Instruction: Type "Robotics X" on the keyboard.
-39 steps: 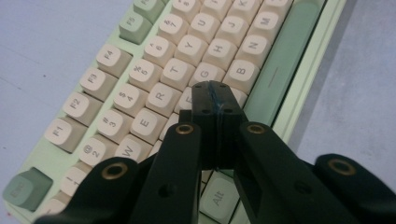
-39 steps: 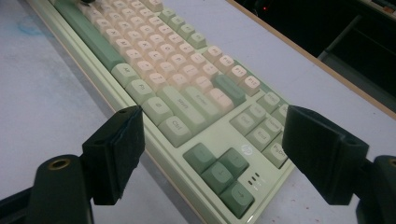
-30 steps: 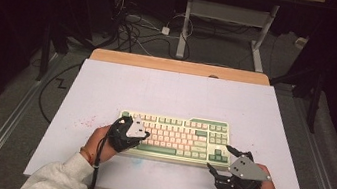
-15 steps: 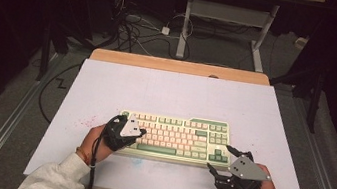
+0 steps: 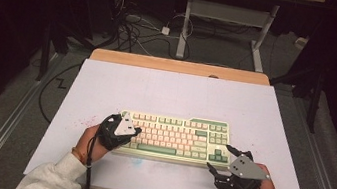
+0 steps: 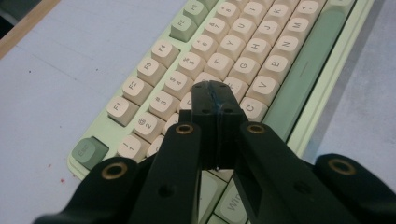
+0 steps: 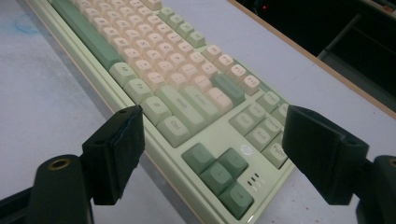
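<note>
Looking from the near edge outward:
Right gripper (image 5: 219,162): nearest the person, at the near right of the table; its jaws stand spread wide with nothing between them, aimed at the keyboard's near right corner but clear of it.
Left gripper (image 5: 136,131): a little farther in, over the keyboard's left end; its jaws are clenched together on nothing, forming one blunt black tip.
Left gripper tip: in the left gripper view (image 6: 216,105) it sits above the letter keys near C and V; whether it touches a key cannot be told, since the tip hides the cap beneath it.
Keyboard (image 5: 175,136): pale green case with cream and green keys, lying flat on the near half of the table.
Keyboard long axis: runs left to right, parallel to the near table edge.
Deciding relation: the keys lie directly under and just beyond the left tip, so the left hand is the nearer one for a press; the right gripper would need to travel left and farther in.
Arrow keys (image 7: 217,175): just ahead of the right gripper's open jaws.
Table (image 5: 172,90): white sheet, bare beyond the keyboard, a wooden strip at its far edge.
</note>
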### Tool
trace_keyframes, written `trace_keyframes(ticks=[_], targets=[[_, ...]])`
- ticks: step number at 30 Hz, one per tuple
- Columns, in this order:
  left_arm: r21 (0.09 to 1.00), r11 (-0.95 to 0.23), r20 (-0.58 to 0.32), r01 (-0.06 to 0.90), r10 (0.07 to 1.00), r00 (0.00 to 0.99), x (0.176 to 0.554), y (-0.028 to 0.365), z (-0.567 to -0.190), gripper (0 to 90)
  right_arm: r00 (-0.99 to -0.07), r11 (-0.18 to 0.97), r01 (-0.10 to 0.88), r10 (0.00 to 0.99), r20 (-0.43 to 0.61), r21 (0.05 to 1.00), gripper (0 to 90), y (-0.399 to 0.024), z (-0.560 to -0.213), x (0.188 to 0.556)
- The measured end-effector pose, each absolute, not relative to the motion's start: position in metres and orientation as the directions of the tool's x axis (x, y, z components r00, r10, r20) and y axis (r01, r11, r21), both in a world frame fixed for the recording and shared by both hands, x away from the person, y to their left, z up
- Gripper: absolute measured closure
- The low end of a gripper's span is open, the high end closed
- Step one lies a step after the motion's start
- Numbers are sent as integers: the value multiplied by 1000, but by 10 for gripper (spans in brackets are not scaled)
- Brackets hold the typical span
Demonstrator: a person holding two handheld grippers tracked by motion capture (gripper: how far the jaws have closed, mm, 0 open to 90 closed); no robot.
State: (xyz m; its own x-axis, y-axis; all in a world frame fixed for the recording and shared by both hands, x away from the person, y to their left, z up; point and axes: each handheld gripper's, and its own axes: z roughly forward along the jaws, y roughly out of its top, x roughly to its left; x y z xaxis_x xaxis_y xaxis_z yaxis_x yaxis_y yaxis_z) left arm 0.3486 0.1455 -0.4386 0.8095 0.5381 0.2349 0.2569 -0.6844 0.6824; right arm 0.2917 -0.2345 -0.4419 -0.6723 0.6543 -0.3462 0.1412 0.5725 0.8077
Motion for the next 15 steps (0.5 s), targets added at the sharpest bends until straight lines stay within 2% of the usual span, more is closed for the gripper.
trace_keyframes(ticks=[15], targets=[[670,-689,220,275,539,813,355,145,-444,875,-675,573,145,654,-342,807,219,-235,-443,292]])
